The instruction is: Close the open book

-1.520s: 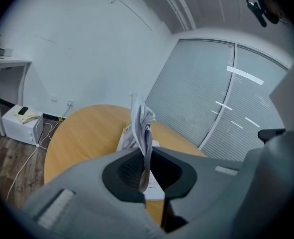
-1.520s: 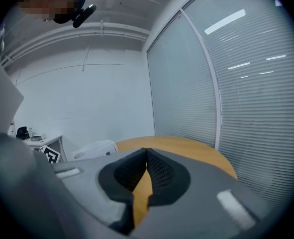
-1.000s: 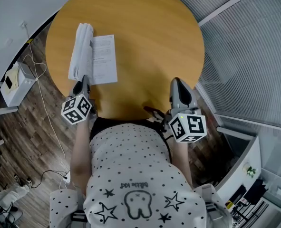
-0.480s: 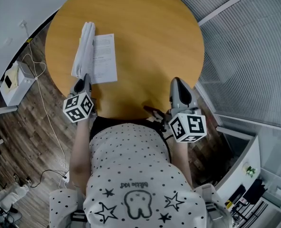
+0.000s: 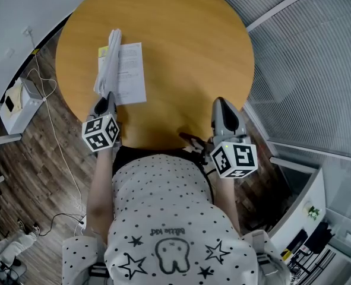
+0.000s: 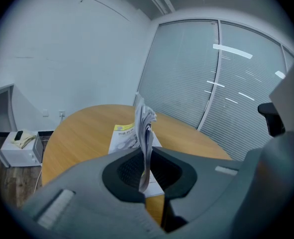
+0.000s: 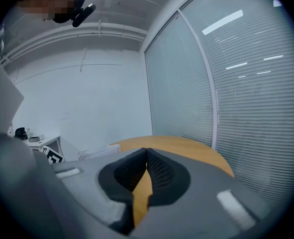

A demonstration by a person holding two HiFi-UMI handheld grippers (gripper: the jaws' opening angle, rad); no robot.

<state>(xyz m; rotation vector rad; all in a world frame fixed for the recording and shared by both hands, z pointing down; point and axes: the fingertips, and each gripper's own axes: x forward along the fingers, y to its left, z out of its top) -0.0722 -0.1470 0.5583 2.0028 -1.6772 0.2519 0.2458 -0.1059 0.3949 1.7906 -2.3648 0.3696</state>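
Observation:
An open white book [image 5: 131, 71] lies on the left part of the round wooden table [image 5: 187, 46]. Its left sheaf of pages [image 5: 107, 63] stands almost upright on edge. My left gripper [image 5: 106, 98] is shut on the near edge of that sheaf. In the left gripper view the pages [image 6: 145, 126] rise from between the jaws of my left gripper [image 6: 146, 171], and the flat right page [image 6: 123, 137] lies behind. My right gripper [image 5: 221, 103] rests at the table's near right edge, shut with nothing in it [image 7: 146, 156]. From there the book [image 7: 99, 152] shows low at the left.
A white box [image 5: 13, 103] and cables lie on the wooden floor left of the table. A glass wall with blinds [image 5: 318, 70] runs along the right. The person's torso [image 5: 163, 218] is close to the table's near edge.
The left sheaf of pages has swung up from leaning left to nearly upright. My left gripper rolled and shifted slightly right with it. The right gripper has not moved.

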